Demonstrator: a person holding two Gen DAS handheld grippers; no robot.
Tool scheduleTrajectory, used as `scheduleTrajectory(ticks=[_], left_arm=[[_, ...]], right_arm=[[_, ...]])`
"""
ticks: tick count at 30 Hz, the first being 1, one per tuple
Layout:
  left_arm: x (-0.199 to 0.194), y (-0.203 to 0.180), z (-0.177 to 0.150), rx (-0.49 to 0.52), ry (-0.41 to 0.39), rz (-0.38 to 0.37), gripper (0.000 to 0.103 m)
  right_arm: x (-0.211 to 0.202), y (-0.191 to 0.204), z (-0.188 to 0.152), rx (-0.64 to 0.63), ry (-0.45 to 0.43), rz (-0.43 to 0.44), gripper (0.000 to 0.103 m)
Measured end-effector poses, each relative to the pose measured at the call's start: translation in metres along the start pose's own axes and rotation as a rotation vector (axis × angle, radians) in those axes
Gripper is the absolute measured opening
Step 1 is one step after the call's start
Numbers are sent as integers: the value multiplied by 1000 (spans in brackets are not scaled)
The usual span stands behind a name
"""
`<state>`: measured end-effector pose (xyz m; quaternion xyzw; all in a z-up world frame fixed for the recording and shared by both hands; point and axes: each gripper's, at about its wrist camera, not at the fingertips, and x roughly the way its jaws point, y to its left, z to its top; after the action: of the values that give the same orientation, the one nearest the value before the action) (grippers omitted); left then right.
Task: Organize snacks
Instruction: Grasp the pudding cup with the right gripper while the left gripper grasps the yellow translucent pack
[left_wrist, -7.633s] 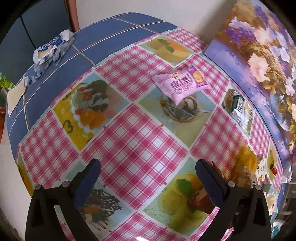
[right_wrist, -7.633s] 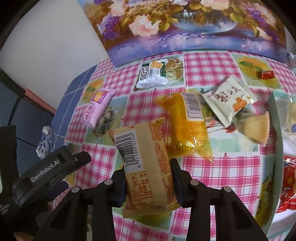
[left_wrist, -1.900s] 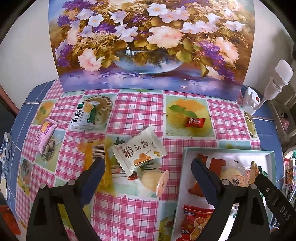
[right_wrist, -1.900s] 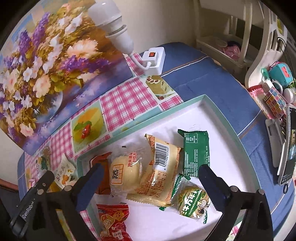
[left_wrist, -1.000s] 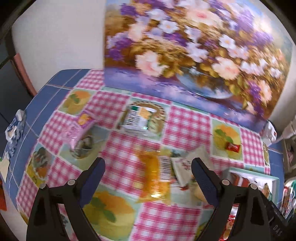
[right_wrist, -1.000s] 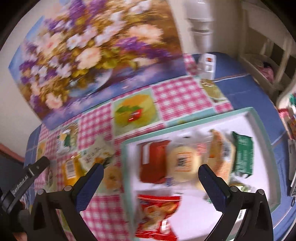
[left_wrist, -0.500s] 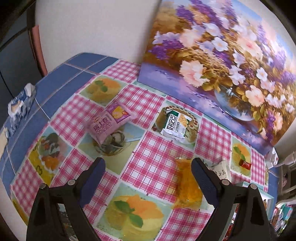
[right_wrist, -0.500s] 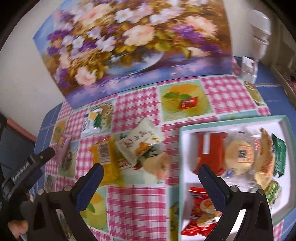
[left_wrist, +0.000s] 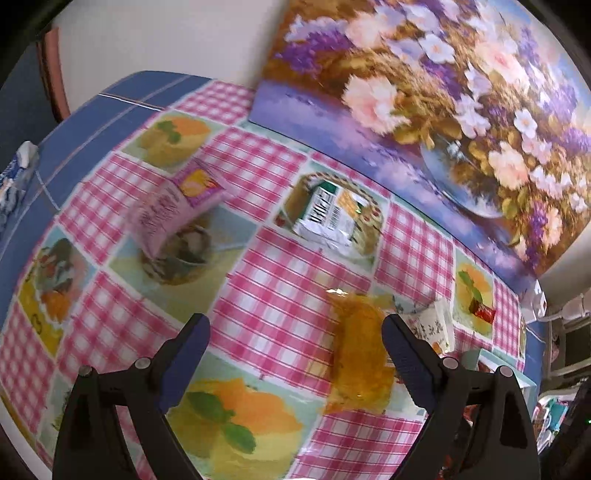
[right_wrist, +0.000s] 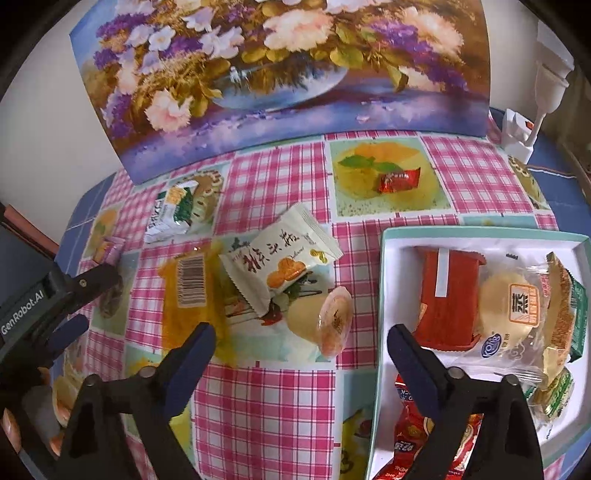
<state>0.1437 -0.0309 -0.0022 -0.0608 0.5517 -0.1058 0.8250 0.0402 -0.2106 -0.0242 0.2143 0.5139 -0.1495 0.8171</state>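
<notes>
A checked tablecloth (right_wrist: 266, 406) carries a flower painting (right_wrist: 280, 70) at the back and, on the right, a white tray (right_wrist: 384, 295) holding a red box (right_wrist: 447, 295), a round bun (right_wrist: 509, 306), a brown packet (right_wrist: 559, 306) on edge, green packets (right_wrist: 576, 306) and a red bag (right_wrist: 410, 435) at its near end. Loose on the cloth left of the tray lie an orange packet (right_wrist: 188, 295), a white packet (right_wrist: 280, 266) touching a jelly cup (right_wrist: 325, 321), a green-white packet (right_wrist: 173, 210), a pink packet (left_wrist: 173, 206) and a red candy (right_wrist: 399, 179). The right gripper (right_wrist: 299, 350) hovers with nothing between its jaws, which have just been closing a little though they stand wide, and the left gripper (left_wrist: 295, 339) hovers wide apart and empty, the orange packet just by its right finger.
</notes>
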Motion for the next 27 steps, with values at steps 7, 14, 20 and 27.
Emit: scheduleTrajectory(ticks=[7, 14, 20, 27], left_arm=[[12, -23, -2, 52, 39, -47, 94], [26, -48, -8, 134, 80, -60, 94], [40, -57, -15, 158, 116, -44, 92], [49, -54, -17, 156, 135, -20, 76]], right_arm=[[12, 2, -1, -18, 15, -8, 76], [25, 2, 0, -19, 35, -16, 70], [28, 6, 2, -45, 17, -35, 69], [37, 4, 1, -45, 32, -41, 61]])
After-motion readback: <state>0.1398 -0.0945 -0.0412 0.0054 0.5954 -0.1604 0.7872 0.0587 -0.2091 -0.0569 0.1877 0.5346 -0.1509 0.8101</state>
